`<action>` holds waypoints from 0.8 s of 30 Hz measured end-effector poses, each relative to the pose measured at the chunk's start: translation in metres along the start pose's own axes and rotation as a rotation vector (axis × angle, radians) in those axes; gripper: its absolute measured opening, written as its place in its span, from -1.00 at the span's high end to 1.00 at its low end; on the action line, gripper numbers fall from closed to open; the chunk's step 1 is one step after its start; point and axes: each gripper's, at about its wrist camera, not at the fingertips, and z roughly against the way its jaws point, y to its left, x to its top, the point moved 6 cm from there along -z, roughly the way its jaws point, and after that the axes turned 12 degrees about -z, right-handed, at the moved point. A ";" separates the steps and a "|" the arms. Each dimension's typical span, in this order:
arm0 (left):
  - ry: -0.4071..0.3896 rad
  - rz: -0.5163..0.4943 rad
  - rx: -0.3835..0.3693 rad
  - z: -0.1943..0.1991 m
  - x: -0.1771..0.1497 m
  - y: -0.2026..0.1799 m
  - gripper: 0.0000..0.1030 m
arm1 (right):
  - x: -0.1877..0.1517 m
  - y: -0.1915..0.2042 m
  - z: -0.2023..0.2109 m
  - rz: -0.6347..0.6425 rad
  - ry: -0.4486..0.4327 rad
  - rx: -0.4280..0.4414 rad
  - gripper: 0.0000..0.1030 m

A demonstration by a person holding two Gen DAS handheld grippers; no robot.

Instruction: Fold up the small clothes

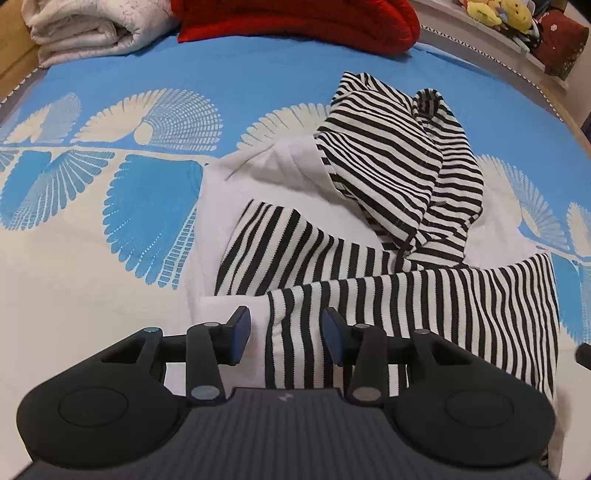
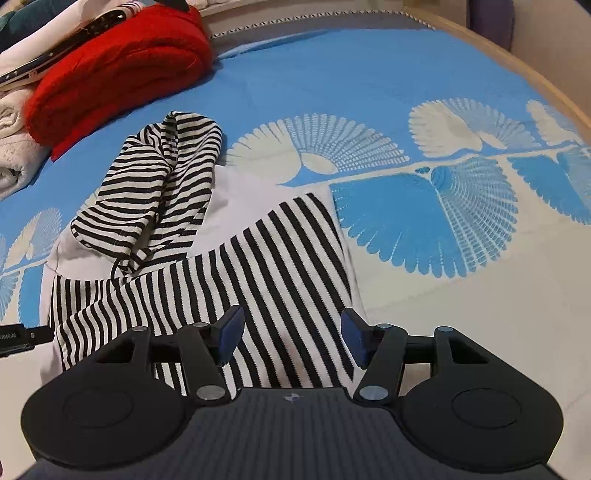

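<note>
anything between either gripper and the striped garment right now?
Nothing visible. The striped garment lies on the bedspread directly under both open grippers: left gripper, right gripper. The red folded item and white blanket sit at the far edge, clear of it.

Black-and-white striped garment (image 1: 424,295) on a blue-and-cream fan-patterned bedspread (image 1: 110,221), beside a red blanket (image 2: 122,74).
</note>
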 end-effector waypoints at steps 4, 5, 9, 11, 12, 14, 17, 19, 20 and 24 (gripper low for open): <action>-0.087 0.021 0.047 0.010 0.008 0.005 -0.20 | 0.002 0.001 0.009 0.054 -0.038 -0.006 -0.16; -0.121 0.013 0.068 0.015 0.011 0.005 -0.32 | 0.004 0.000 0.012 0.062 -0.047 -0.008 -0.16; -0.247 -0.039 0.137 0.033 0.022 0.000 -0.54 | 0.007 0.000 0.019 0.103 -0.069 -0.006 -0.32; -0.288 -0.053 0.165 0.038 0.025 -0.003 -0.55 | 0.006 0.001 0.020 0.134 -0.065 0.002 -0.44; -0.301 -0.044 0.174 0.039 0.026 -0.004 -0.55 | 0.005 0.001 0.020 0.141 -0.058 0.009 -0.45; -0.316 -0.012 0.155 0.039 0.027 -0.004 -0.55 | 0.002 0.000 0.019 0.143 -0.039 0.018 -0.45; -0.340 0.018 0.179 0.040 0.029 -0.004 -0.55 | -0.001 -0.001 0.020 0.150 -0.025 0.028 -0.49; -0.372 0.001 0.187 0.043 0.031 -0.006 -0.55 | -0.005 -0.001 0.019 0.164 -0.017 0.030 -0.56; -0.391 -0.016 0.190 0.045 0.032 -0.008 -0.55 | -0.006 0.000 0.019 0.176 -0.009 0.031 -0.59; -0.432 -0.066 0.158 0.052 0.034 -0.015 -0.54 | -0.009 0.003 0.021 0.233 0.004 0.046 -0.60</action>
